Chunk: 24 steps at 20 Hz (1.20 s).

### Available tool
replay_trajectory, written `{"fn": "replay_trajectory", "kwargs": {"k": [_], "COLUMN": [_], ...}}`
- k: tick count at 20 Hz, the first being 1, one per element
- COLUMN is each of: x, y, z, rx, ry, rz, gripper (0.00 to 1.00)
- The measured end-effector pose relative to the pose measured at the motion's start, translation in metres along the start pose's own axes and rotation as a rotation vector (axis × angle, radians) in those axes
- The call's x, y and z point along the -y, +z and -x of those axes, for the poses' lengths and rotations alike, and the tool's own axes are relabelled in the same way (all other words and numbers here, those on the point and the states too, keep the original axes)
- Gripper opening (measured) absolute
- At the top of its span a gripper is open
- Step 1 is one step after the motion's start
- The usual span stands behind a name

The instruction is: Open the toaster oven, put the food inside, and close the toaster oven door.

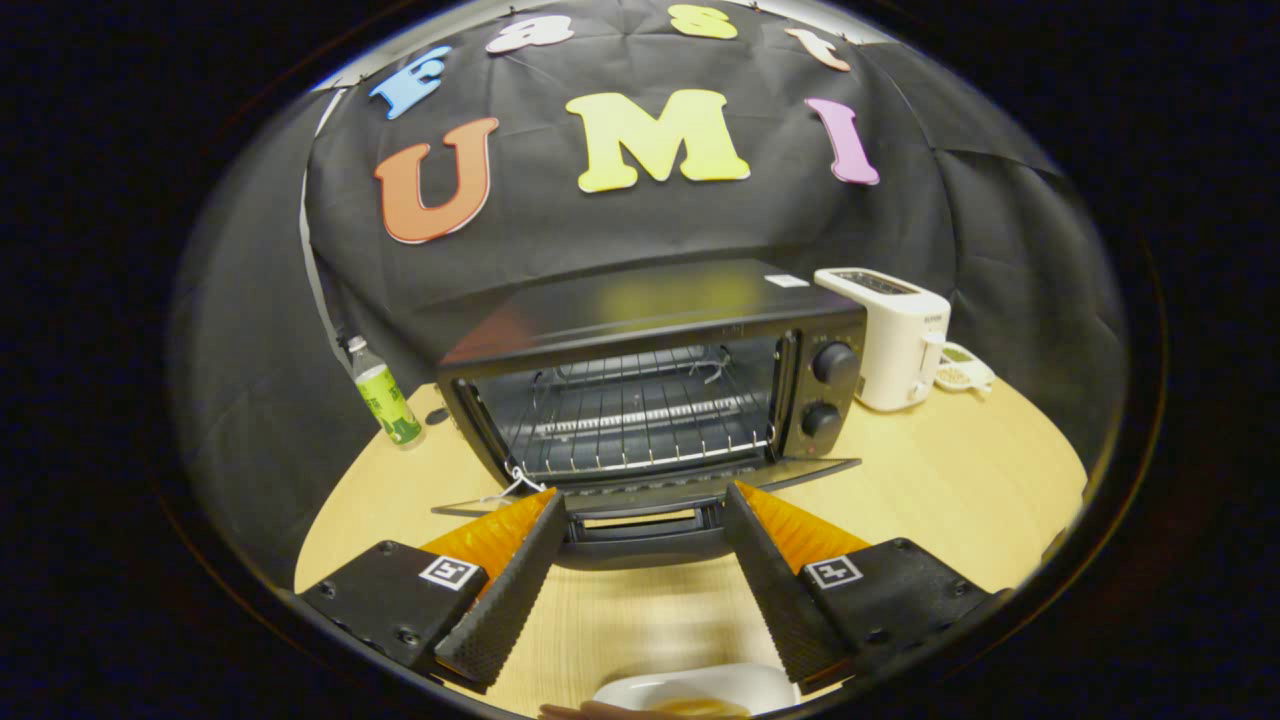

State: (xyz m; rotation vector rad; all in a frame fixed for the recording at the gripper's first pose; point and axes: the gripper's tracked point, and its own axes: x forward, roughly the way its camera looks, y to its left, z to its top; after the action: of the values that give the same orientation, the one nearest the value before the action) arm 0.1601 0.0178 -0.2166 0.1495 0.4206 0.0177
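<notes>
A black toaster oven (650,330) stands on the wooden table with its door (645,492) folded down flat toward me. Its wire rack (640,420) is bare and two knobs (832,365) sit on its right panel. My gripper (645,500) is open, its fingertips at either side of the door's handle (645,530), touching nothing that I can tell. Below and between the fingers, close to me, a white plate (700,688) holds a brownish piece of food (700,708), partly cut off from sight.
A white slot toaster (890,335) stands right of the oven, with a small white dish (962,375) behind it. A green-labelled bottle (385,395) stands left of the oven near the wall. Bare tabletop (960,470) lies to the right.
</notes>
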Motion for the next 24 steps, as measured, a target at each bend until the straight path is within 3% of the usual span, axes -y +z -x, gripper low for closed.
{"fn": "replay_trajectory", "kwargs": {"k": [5, 9, 13, 16, 24], "x": [0.008, 0.018, 0.019, 0.019, 0.005], "y": [-0.038, -0.081, -0.066, -0.06, -0.06], "z": [-0.001, -0.01, -0.01, -0.001, 0.071], "rx": [-0.106, -0.238, -0.166, -0.147, -0.067], "ry": [-0.017, -0.017, -0.021, -0.009, 0.091], "rz": [-0.01, -0.091, 0.004, -0.009, 0.031], "gripper": [1.0, 1.0, 1.0, 1.0, 1.0]}}
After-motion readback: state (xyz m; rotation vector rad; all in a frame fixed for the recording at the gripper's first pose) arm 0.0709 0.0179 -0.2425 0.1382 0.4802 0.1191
